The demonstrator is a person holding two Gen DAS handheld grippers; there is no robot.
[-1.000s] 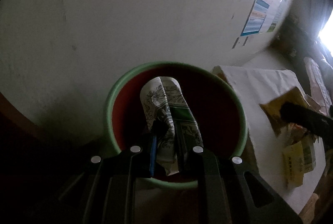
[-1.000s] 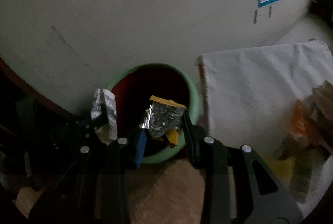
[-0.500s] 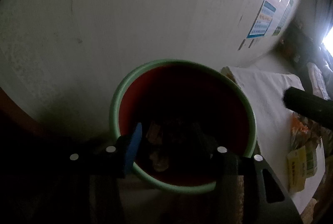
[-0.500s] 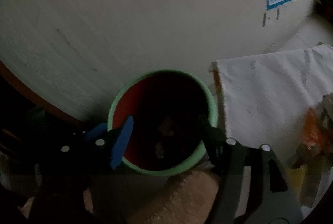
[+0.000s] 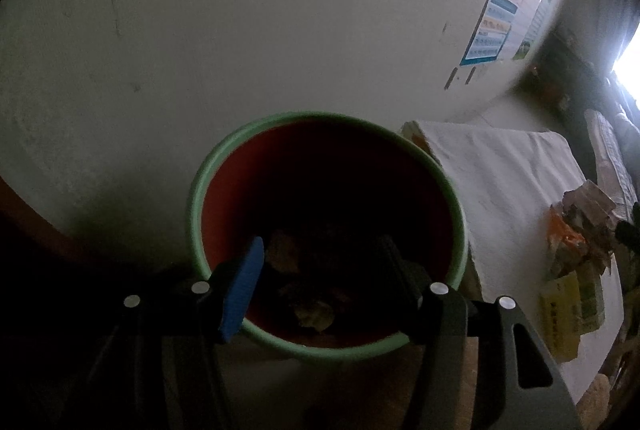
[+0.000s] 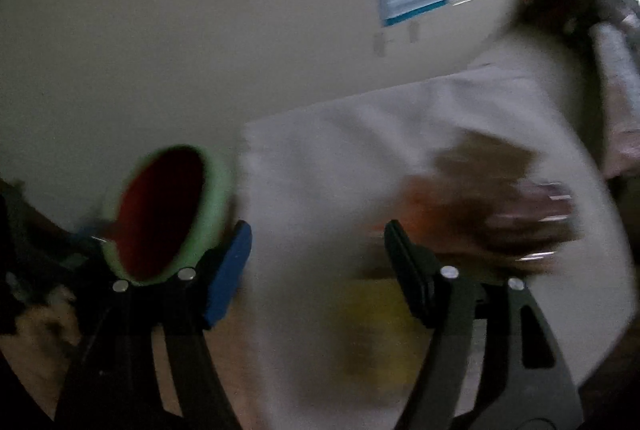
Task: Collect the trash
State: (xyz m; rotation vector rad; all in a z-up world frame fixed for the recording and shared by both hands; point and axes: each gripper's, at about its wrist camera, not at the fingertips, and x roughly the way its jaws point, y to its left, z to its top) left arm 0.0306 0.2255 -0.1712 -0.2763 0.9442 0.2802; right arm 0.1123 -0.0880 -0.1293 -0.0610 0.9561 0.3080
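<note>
Both claws have let their wrappers fall since a second ago: the left claw [image 5: 320,270] hangs spread and empty over the green-rimmed red plastic bin [image 5: 454,190], while the right claw [image 6: 318,258], also spread and empty, has swung right toward the blurred heap of crumpled snack wrappers [image 6: 492,202] on the white-clothed worktop [image 6: 320,170]. That trash looks light, thin, crinkly and probably slippery, so a pinch across a raised fold should hold best.

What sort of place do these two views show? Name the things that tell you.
Probably a lived-in room at home, though dim: a green-rimmed red plastic bin stands by a plain whitewashed wall with a printed blue chart poster, beside a white cloth-covered surface strewn with crumpled wrappers.
</note>
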